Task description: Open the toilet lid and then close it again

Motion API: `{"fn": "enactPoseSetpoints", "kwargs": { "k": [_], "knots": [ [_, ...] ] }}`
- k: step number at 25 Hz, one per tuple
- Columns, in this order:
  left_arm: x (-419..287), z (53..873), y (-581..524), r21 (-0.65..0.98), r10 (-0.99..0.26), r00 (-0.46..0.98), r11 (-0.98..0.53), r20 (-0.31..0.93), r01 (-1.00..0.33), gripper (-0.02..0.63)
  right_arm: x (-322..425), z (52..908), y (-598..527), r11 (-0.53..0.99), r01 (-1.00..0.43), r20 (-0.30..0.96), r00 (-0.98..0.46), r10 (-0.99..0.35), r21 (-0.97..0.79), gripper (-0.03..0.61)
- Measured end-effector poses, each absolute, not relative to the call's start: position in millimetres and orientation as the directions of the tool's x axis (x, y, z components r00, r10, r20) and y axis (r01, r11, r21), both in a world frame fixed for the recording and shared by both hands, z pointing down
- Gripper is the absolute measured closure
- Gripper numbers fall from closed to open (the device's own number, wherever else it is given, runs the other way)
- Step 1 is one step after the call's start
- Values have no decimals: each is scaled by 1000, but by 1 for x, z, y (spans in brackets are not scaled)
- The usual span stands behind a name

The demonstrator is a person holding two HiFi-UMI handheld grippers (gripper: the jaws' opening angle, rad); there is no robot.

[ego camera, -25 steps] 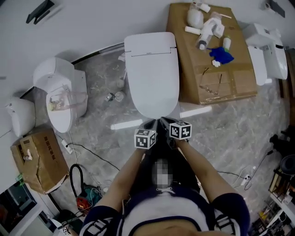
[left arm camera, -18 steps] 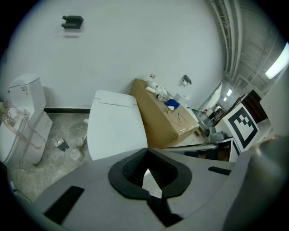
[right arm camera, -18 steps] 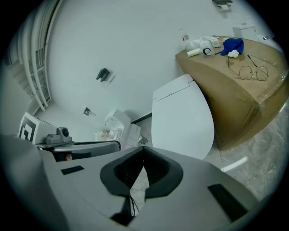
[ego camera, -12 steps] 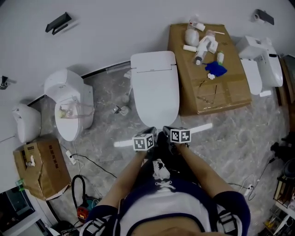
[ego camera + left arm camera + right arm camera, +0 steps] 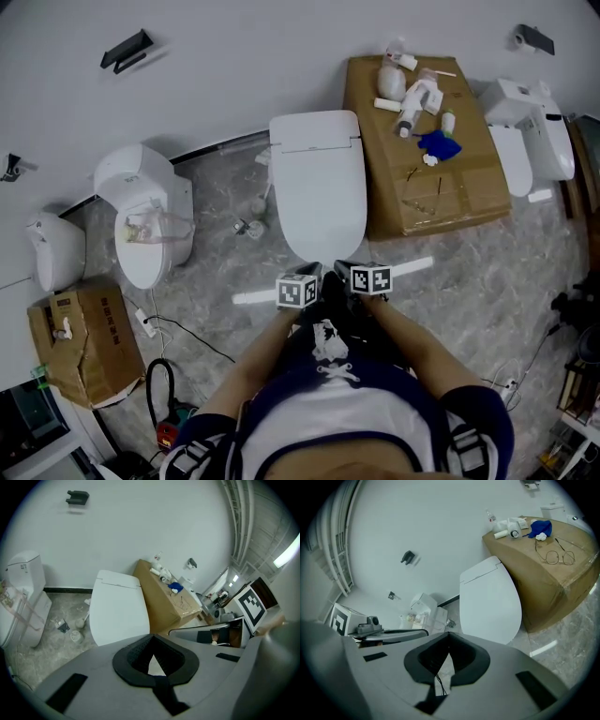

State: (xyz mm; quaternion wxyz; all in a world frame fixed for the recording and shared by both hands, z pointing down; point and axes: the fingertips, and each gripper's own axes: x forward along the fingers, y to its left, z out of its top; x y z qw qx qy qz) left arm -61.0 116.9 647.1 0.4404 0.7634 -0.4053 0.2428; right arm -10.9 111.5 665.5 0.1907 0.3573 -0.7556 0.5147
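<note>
While my left gripper (image 5: 151, 638) and right gripper (image 5: 449, 635) hang shut and empty just before the lid (image 5: 319, 187), which lies flat and closed, pinched tips may skid off its smooth edge.

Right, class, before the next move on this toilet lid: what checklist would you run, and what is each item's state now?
1. Toilet lid down and flat: ok.
2. Nothing lying on top of the lid: ok.
3. Left tool jaws together, nothing between them: ok.
4. Right tool jaws together, nothing between them: ok.
5. Both tools close to the lid's front edge: ok. Whether they touch it: cannot tell.
6. Cardboard box stands beside the toilet, not over the lid: ok.
</note>
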Motion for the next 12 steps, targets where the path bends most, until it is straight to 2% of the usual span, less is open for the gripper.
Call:
{"fn": "enactPoseSetpoints", "kwargs": {
  "k": [12],
  "knots": [
    [-58,656,123,463,-364,560,-324,744,-825,607,-15,669,120,219,-737,669,-674,-314,-640,571]
  ]
}}
